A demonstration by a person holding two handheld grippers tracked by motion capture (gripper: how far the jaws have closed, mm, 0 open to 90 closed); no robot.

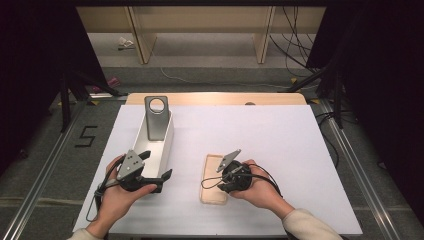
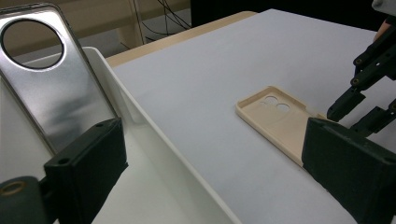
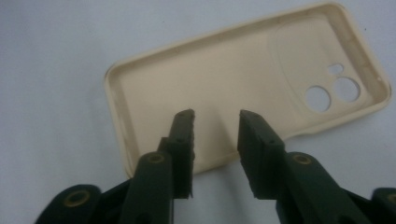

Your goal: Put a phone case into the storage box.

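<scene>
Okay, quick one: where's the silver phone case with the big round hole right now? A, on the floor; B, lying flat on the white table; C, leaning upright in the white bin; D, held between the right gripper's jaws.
C: the silver phone case leans upright against the far end of the white bin, no jaws on it.

the white table top (image 1: 280,135) lies bare to the right of and beyond the beige phone case (image 1: 214,181), giving open passage there. on the left the long white tray (image 1: 162,150) blocks the way, a grey metal plate (image 1: 156,120) leaning upright inside it. between tray and case runs a bare lane.
</scene>
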